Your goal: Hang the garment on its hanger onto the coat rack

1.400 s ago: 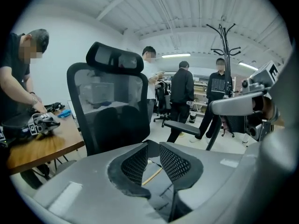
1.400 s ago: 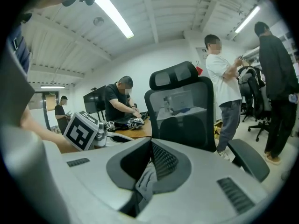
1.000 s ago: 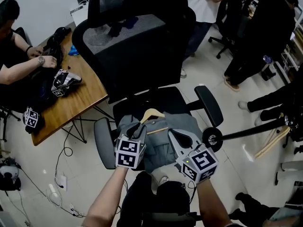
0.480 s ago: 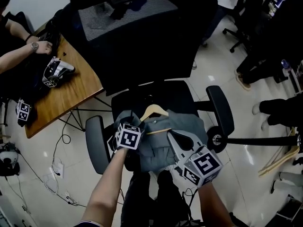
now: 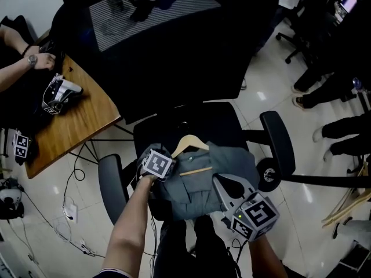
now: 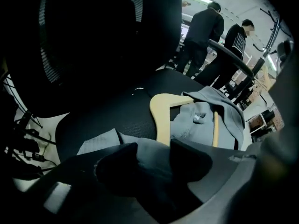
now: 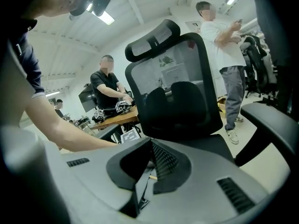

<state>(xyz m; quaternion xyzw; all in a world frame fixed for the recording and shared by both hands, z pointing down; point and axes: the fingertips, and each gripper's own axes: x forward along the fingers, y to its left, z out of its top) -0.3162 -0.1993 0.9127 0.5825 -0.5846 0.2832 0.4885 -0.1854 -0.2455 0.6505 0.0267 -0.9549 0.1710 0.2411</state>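
The grey garment (image 5: pixel 203 181) lies spread over the padded seat (image 5: pixel 191 117) of a black office chair. Its cloth is soft and creased, with a small button tab showing near the collar. It is threaded on a pale wooden hanger (image 5: pixel 186 142) with smooth curved shoulders and a straight cross-bar, whose neck points toward the chair's mesh back (image 5: pixel 168 45).

The left tongs (image 6: pixel 154 148) sit low at the garment's near-left edge. Their two rounded dark tips stand apart and are opening, with a fold of grey cloth lying in the gap between them and not squeezed by either one. Just past them the hanger's wooden arm (image 6: pixel 161 115) bends over the seat's fine woven surface.

The right tongs (image 7: pixel 149 146) reach over the garment's right side in the head view. Their tips are pressed together — one face smooth, the other ribbed — and I see nothing clearly caught between them.

Curved black armrests (image 5: pixel 278 143) flank the seat. To the left stands a brown wood-grain worktop (image 5: pixel 81 126) on thin metal legs. A seated person's hand (image 5: pixel 40 59) rests on dark gear there.
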